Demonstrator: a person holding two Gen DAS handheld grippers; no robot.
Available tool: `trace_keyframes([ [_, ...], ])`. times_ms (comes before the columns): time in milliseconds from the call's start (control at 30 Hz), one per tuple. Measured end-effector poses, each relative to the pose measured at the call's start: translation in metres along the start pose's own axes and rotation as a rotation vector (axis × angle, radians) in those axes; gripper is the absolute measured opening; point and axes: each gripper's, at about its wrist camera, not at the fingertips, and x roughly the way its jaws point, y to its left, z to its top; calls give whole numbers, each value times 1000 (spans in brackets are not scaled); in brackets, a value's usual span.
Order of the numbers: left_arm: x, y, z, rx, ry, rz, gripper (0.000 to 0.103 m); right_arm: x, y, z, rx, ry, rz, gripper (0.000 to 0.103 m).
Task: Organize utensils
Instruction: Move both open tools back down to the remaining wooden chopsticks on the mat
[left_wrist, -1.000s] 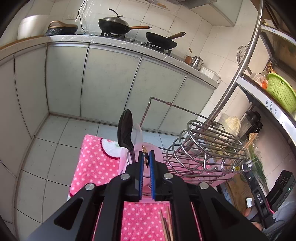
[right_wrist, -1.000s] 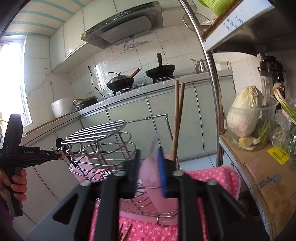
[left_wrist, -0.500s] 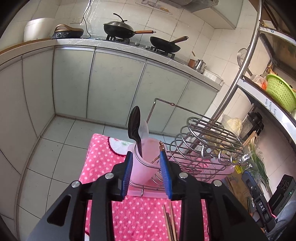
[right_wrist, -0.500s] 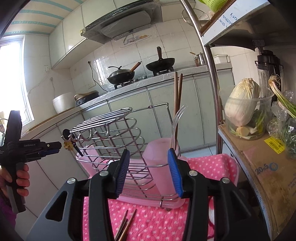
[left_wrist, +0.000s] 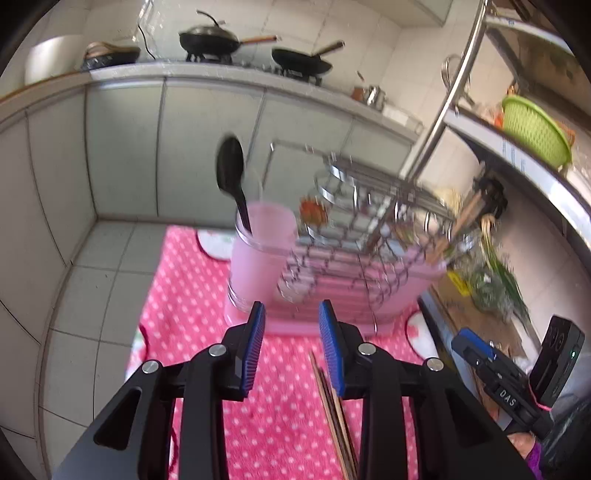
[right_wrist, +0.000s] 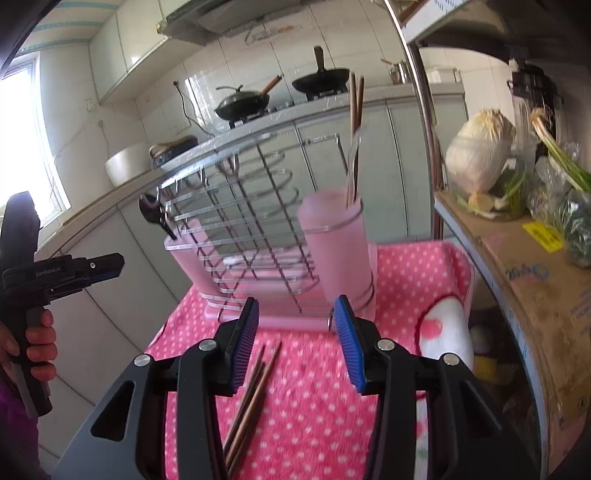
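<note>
Hovering with both left gripper (left_wrist: 290, 345) and right gripper (right_wrist: 297, 338) spread, empty; loose chopsticks (right_wrist: 249, 391) lying mid-cloth (right_wrist: 406, 266), before the rack (right_wrist: 255, 218). Next, probably: pinching them, dropping into pink cup (right_wrist: 338, 243).

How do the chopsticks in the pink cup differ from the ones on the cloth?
The chopsticks in the pink cup stand nearly upright, lower ends hidden inside the cup; the chopsticks on the cloth lie flat, fully exposed. The cup holds two close together; the loose ones form a larger bunch, slightly fanned. Both sets are slim brown sticks.
</note>
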Motion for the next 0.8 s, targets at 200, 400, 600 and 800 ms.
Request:
trace_keyframes([
  [200, 40, -4, -30, -36, 158, -68, 29, 4, -6, -22, 55, 75, 6, 44],
  [400, 77, -15, -45, -47, 267, -72, 26, 10, -9, -35, 83, 151, -8, 44],
  [600, 123, -27, -48, -59, 389, -29, 16, 16, -15, -46, 104, 202, -18, 44],
  [800, 167, -35, -49, -67, 474, 24, 14, 16, -23, -51, 135, 217, -5, 44],
])
